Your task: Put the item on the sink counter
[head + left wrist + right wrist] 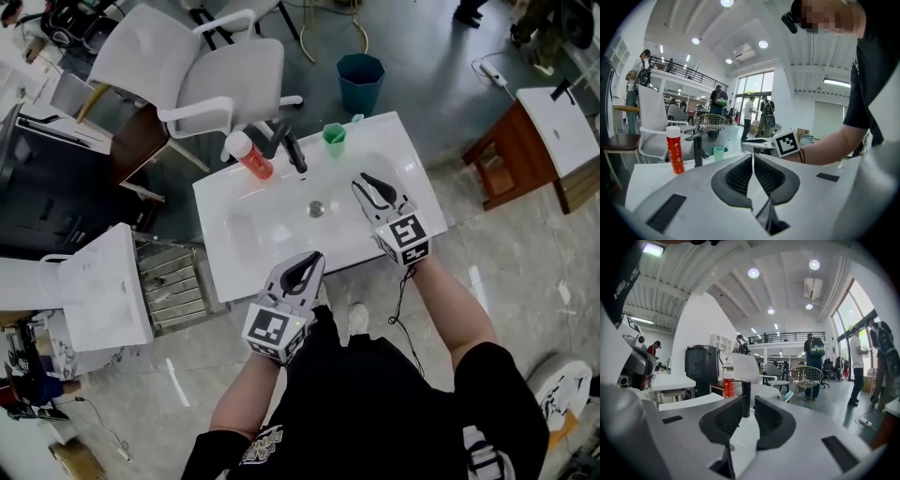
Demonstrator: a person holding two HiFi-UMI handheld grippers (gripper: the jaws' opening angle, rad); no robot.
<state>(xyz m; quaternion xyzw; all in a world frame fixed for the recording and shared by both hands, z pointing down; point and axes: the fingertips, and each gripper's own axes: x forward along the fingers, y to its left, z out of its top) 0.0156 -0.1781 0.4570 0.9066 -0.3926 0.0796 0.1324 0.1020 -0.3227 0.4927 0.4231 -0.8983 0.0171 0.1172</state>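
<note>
Left tool (315, 257): clenched, empty. Right tool (365, 179): jaws slightly apart, empty, over the white sink desk (221, 201). Red white-capped plastic bottle (251, 155) stands upright on the desk, at 9 o'clock of the black faucet (289, 146).

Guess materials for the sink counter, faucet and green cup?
Sink counter: glossy white with soft reflections, likely ceramic or cast resin.
Faucet: matte black with no glare, probably coated metal.
Green cup: pale, smooth and evenly coloured, looks like plastic.
</note>
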